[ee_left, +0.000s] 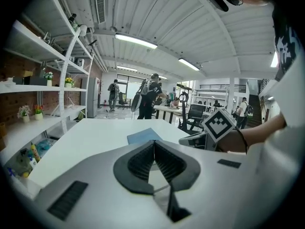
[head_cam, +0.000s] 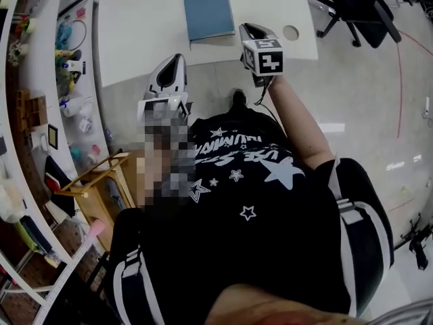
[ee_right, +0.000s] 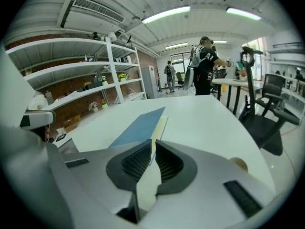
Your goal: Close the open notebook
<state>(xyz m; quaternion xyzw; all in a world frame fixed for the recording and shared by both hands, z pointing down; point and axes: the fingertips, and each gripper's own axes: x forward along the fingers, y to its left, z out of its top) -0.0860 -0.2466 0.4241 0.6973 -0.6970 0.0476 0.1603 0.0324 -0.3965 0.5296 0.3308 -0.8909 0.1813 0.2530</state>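
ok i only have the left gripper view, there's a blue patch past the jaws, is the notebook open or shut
observer: shut. in the head view the notebook lies flat on the table, blue cover up.
operator: is the right gripper holding anything
observer: no. in its own view the right gripper has its jaws nearly together with nothing between them, and the notebook lies beyond the tips.
operator: anything else on the table
observer: a round tan disc near the table's edge, to the right of that gripper.

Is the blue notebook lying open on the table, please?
No, the notebook lies shut on the white table, its blue cover facing up.
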